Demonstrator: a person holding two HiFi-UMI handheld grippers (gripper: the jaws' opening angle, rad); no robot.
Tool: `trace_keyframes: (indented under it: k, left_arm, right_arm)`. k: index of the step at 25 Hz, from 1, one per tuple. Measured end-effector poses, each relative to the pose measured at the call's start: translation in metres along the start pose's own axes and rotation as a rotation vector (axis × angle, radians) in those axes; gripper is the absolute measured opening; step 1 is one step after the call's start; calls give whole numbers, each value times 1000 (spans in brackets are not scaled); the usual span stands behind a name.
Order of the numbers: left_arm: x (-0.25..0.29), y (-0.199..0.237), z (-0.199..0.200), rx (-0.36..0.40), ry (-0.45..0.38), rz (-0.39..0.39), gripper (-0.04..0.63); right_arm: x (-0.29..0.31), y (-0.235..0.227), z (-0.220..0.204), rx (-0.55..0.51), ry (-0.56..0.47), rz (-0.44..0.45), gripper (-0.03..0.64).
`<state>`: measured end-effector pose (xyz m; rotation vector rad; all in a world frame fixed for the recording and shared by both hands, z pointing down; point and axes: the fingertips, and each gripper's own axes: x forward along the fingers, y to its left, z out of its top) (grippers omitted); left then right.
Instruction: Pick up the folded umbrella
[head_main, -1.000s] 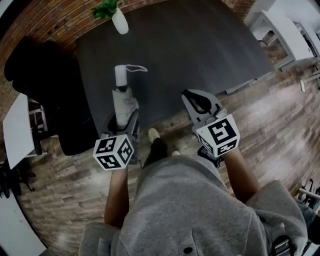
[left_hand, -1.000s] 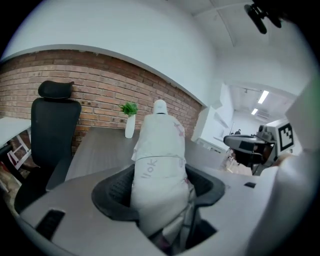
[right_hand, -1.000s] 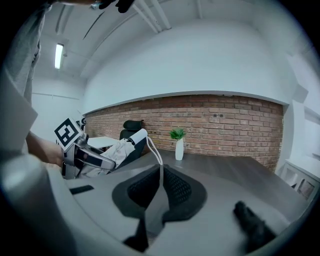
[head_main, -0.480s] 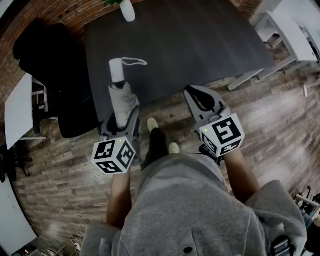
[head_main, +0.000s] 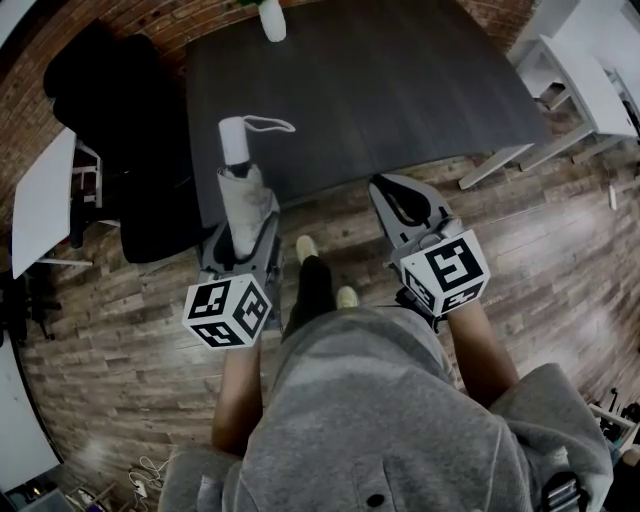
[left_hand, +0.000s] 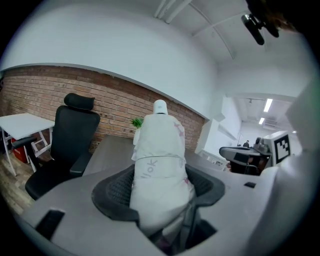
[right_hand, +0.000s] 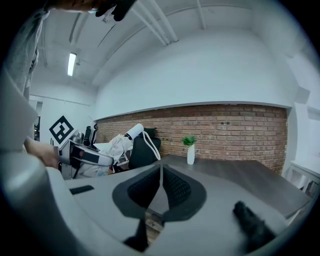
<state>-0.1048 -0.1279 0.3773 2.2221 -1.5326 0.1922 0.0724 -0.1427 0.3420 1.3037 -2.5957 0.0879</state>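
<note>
The folded umbrella (head_main: 244, 195) is white, with a white handle and a wrist loop at its far end. My left gripper (head_main: 240, 228) is shut on its cloth body and holds it in the air by the near edge of the dark table (head_main: 380, 90). In the left gripper view the umbrella (left_hand: 159, 165) fills the space between both dark pads and points away. My right gripper (head_main: 400, 205) is shut with nothing in it; its pads (right_hand: 172, 187) meet in the right gripper view, where the umbrella (right_hand: 117, 145) shows at the left.
A white vase with a green plant (head_main: 270, 18) stands at the table's far edge. A black office chair (head_main: 130, 150) is left of the table, with a white side table (head_main: 45, 205) beyond it. White furniture (head_main: 585, 85) stands at the right. Wooden floor lies below me.
Both grippers have drawn back from the table towards me, the left one carrying the umbrella off the tabletop edge. The table and vase have slid toward the top of the head view.
</note>
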Motion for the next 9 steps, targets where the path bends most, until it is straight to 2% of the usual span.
trace_keyframes:
  k: [9]
  left_arm:
    - [-12, 13, 1, -4, -10, 13, 293]
  right_arm:
    - [7, 15, 4, -20, -1, 21, 26]
